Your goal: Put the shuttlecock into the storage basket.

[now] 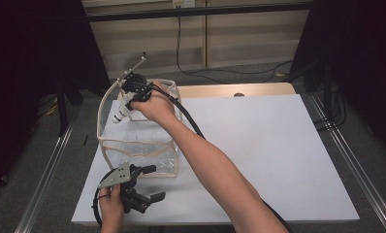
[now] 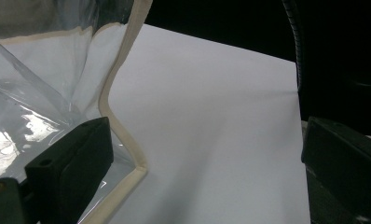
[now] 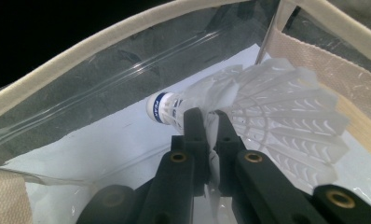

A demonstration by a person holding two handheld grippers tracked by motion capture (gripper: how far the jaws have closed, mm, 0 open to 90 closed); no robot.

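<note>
While the right gripper (image 3: 210, 122) pinches a shuttlecock (image 3: 267, 107) by the edge of its feather skirt, jaws pressed nearly together on the thin white vanes, it hangs over the open mouth of the clear bag (image 1: 137, 145) at the far left of the white board (image 1: 278, 155). In the high view that gripper (image 1: 128, 106) sits just above the bag's far rim, with the shuttlecock (image 1: 119, 115) tilted, cork end pointing down and to the left, inside the rim line. The left gripper (image 1: 150, 183) waits at the near side, jaws spread, one jaw just beside the bag's near corner; its own view shows that jaw (image 2: 76, 158) against the clear wall by the cream binding (image 2: 123, 93), with nothing gripped.

The step in hand looks like dropping the shuttlecock into the bag. To do it well, I would lower the right gripper until the cork is well below the rim before letting go, since a light shuttlecock can drift or catch on the binding. The grip is on fragile feathers, so the jaws should open cleanly rather than drag sideways. The bag is soft and may lean; the left gripper could take the near rim to keep the mouth open and the walls upright.
</note>
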